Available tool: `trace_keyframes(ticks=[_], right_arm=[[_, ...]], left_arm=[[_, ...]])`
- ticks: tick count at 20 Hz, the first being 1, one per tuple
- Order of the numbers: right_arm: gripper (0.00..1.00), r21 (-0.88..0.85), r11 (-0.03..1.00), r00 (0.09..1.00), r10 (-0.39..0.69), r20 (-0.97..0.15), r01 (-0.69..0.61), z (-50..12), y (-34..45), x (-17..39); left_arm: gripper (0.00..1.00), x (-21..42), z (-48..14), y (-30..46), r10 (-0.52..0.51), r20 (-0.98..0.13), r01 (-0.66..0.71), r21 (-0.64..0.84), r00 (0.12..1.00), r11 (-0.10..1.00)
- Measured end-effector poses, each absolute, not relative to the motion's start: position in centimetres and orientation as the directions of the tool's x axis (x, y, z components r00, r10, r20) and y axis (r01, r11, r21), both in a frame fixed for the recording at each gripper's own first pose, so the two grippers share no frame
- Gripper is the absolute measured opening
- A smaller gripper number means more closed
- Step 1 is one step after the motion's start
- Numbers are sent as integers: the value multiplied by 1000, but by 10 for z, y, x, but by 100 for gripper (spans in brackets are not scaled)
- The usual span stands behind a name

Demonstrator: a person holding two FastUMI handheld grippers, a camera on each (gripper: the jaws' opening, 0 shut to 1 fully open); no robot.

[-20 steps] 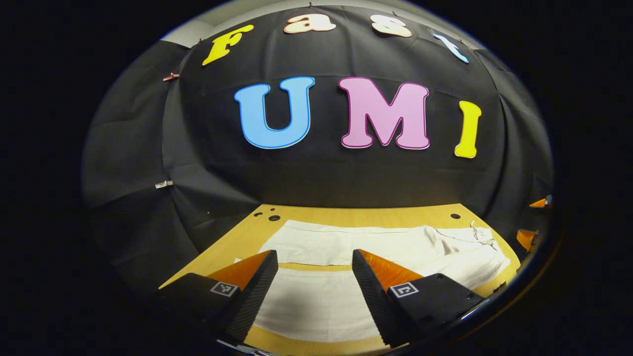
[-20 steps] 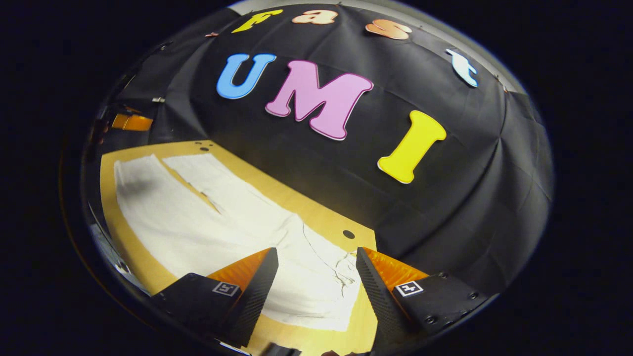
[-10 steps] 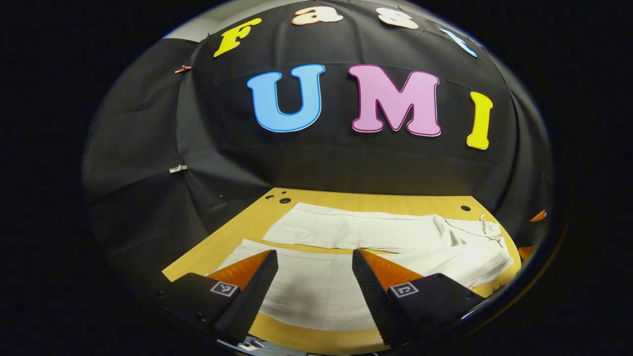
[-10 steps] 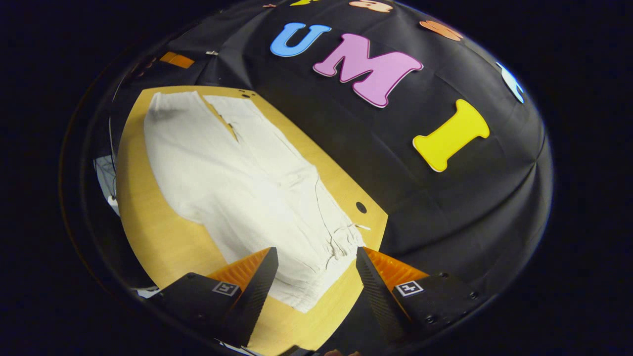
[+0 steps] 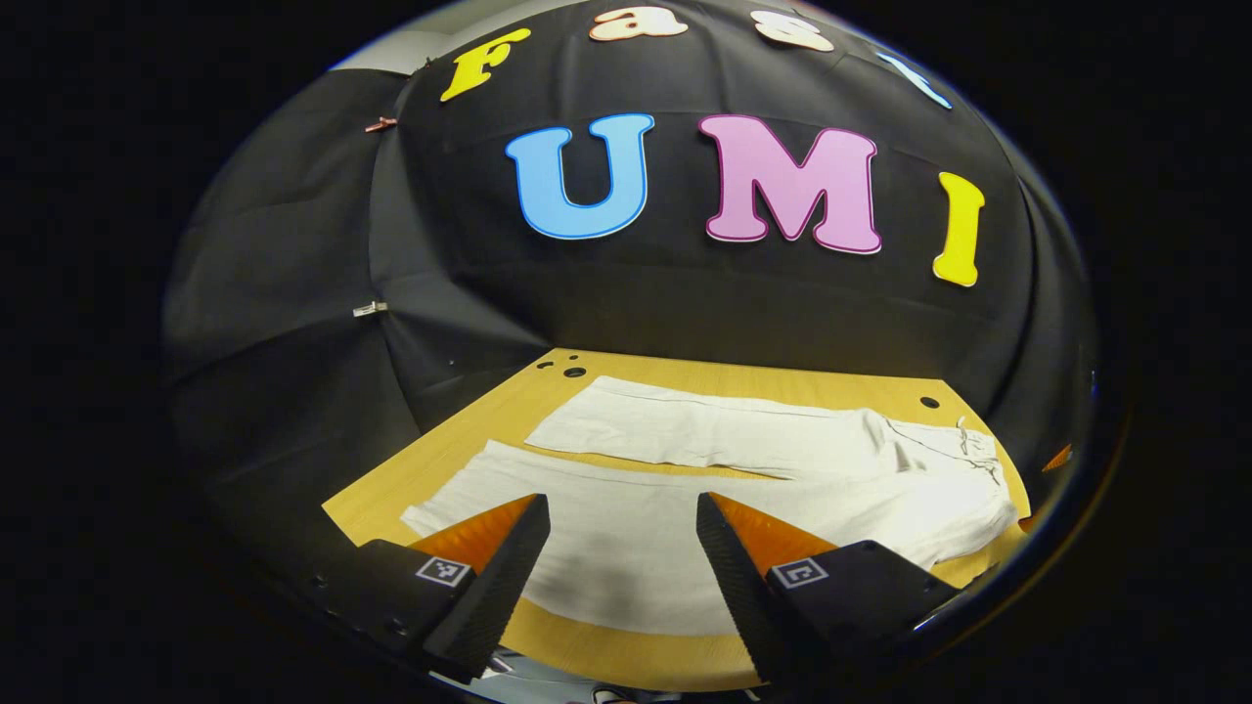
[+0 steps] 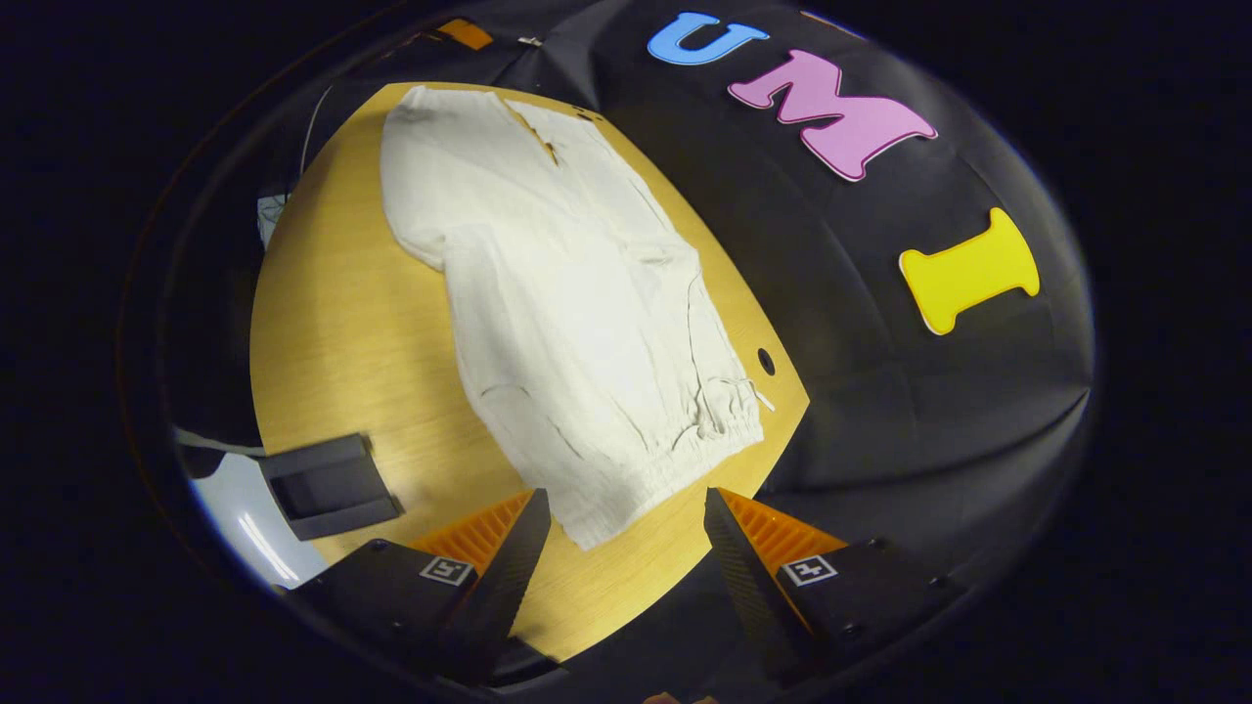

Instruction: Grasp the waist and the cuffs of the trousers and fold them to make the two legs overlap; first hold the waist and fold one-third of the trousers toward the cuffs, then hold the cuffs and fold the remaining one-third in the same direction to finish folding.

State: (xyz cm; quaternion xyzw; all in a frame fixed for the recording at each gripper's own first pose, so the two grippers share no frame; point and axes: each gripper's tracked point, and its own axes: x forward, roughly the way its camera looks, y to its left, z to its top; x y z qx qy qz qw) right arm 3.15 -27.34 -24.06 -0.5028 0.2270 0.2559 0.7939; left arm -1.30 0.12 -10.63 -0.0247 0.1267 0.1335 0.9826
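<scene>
White trousers [image 5: 743,489] lie flat on the wooden table [image 5: 469,440], legs spread apart, cuffs to the left and the drawstring waist [image 5: 963,460] at the right. My left gripper [image 5: 623,567] hovers open above the near leg, holding nothing. In the right gripper view the trousers [image 6: 567,313] run away from me, with the gathered waist [image 6: 685,460] nearest. My right gripper [image 6: 626,567] is open above the table's edge, just short of the waist's near corner, and grips nothing.
The black cloth wall rises right behind the table. Small round holes [image 5: 574,372] mark the tabletop's far corners, and another hole [image 6: 766,362] lies beside the waist. A dark block-like object [image 6: 328,486] shows at the table's near-left edge in the right gripper view.
Both grippers have drawn back and risen, so more table and trousers show. The right gripper view has swung from over the waist to behind it. The trousers lie unmoved.
</scene>
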Motion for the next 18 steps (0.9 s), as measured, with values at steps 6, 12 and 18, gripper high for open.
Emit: trace_keyframes(ticks=[6, 12, 18], right_arm=[[98, -711, 183, 734, 143, -664, -679, -270, -271, 37], [95, -715, 81, 717, 165, -678, -695, -285, -254, 51], [92, -722, 55, 723, 91, -684, -690, -289, -246, 81]], left_arm=[[95, -24, -121, 4, 278, -292, -300, -31, 915, 953], [95, -44, -121, 22, 340, -314, -371, -42, 887, 928], [95, -65, -143, 38, 368, -375, -391, 15, 851, 920]])
